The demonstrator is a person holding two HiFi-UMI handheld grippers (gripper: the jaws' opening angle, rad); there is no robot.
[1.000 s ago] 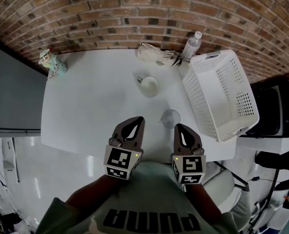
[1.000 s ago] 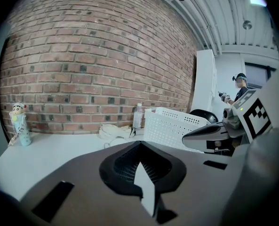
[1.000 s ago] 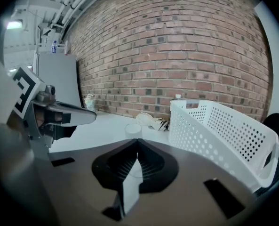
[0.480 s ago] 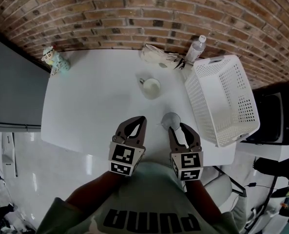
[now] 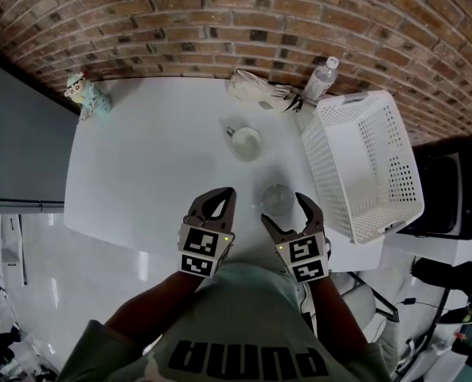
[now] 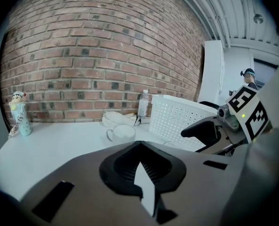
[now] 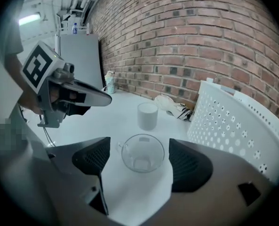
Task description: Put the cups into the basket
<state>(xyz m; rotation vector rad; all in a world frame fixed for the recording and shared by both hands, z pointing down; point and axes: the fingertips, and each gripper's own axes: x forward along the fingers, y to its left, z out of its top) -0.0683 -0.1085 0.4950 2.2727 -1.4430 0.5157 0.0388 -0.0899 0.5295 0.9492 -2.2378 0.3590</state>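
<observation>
A clear glass cup (image 5: 276,200) stands on the white table (image 5: 140,173) near its front edge. My right gripper (image 5: 283,211) is open; its jaws have just been opening. In the right gripper view the glass cup (image 7: 143,153) sits between the right gripper's (image 7: 140,167) jaws with a gap on both sides. Farther back stands a white mug (image 5: 246,142). The white perforated basket (image 5: 363,161) lies at the table's right and looks empty. My left gripper (image 5: 222,195) is shut on nothing, left of the glass cup.
At the back by the brick wall are a water bottle (image 5: 318,76), a crumpled white bag (image 5: 255,90) and a small figurine (image 5: 83,95) at the left corner. Right of the basket stands black equipment (image 5: 450,189). The table's front edge lies just under both grippers.
The right gripper's jaws went from shut to wide open and came down around the glass cup. Both grippers sank toward the table; the left stayed shut.
</observation>
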